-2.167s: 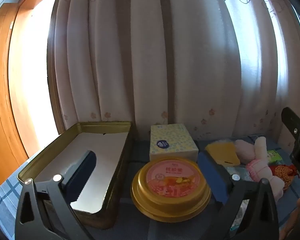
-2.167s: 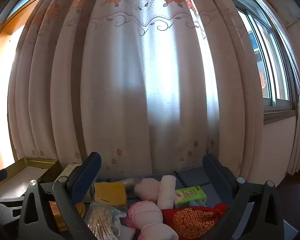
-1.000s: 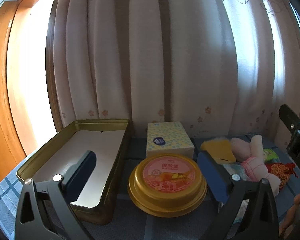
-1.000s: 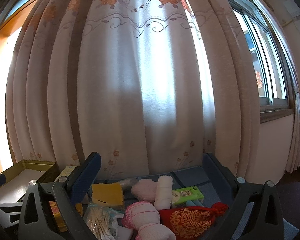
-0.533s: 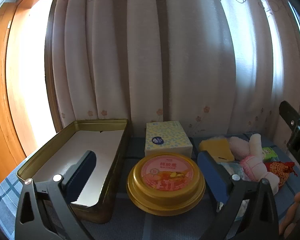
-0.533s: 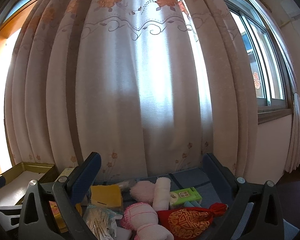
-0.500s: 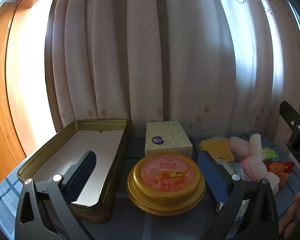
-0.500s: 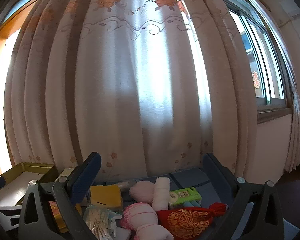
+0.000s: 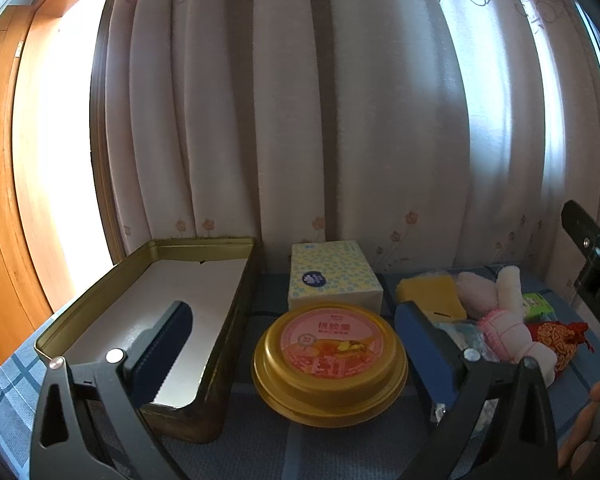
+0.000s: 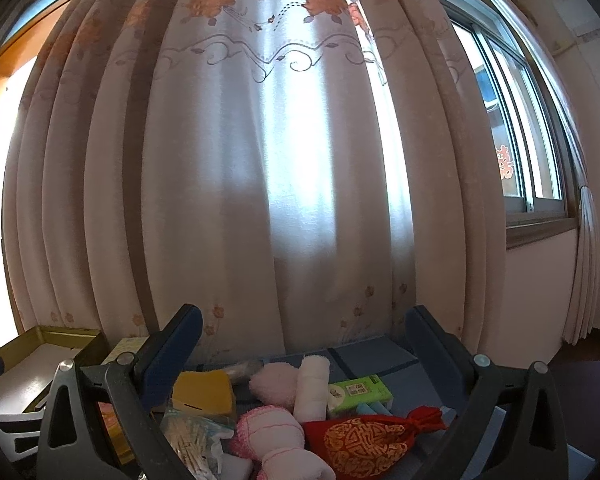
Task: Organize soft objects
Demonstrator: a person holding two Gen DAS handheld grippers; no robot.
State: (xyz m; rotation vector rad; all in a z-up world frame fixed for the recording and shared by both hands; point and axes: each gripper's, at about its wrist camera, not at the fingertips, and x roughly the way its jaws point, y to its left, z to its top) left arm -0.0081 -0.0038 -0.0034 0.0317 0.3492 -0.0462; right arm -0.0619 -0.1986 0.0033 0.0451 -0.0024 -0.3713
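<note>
The left gripper [image 9: 292, 336] hangs above the blue checked table [image 9: 260, 448] with its jaws spread wide and nothing between them; the right gripper [image 10: 300, 344] is likewise wide apart and empty, raised over the pile of soft things. Nearest under the left gripper sits a round gold tin [image 9: 330, 364] with a pink label, and just to its left stands a long gold metal box [image 9: 220, 320], open, with a white floor. Behind the round tin, touching or nearly so, is a yellow patterned tissue pack [image 9: 332, 276]. In the right wrist view a clear bag of cotton swabs [image 10: 192, 440], a pink-and-white rolled towel [image 10: 276, 440] and a red embroidered pouch [image 10: 364, 440] lie closest, crowded together. Beyond them are a yellow sponge [image 10: 204, 394], a pale pink fluffy piece [image 10: 274, 382], an upright white roll [image 10: 314, 384] and a green tissue packet [image 10: 358, 392]. A pale flowered curtain [image 10: 300, 180] hangs behind the table, with a window [image 10: 516, 128] to its right.
</note>
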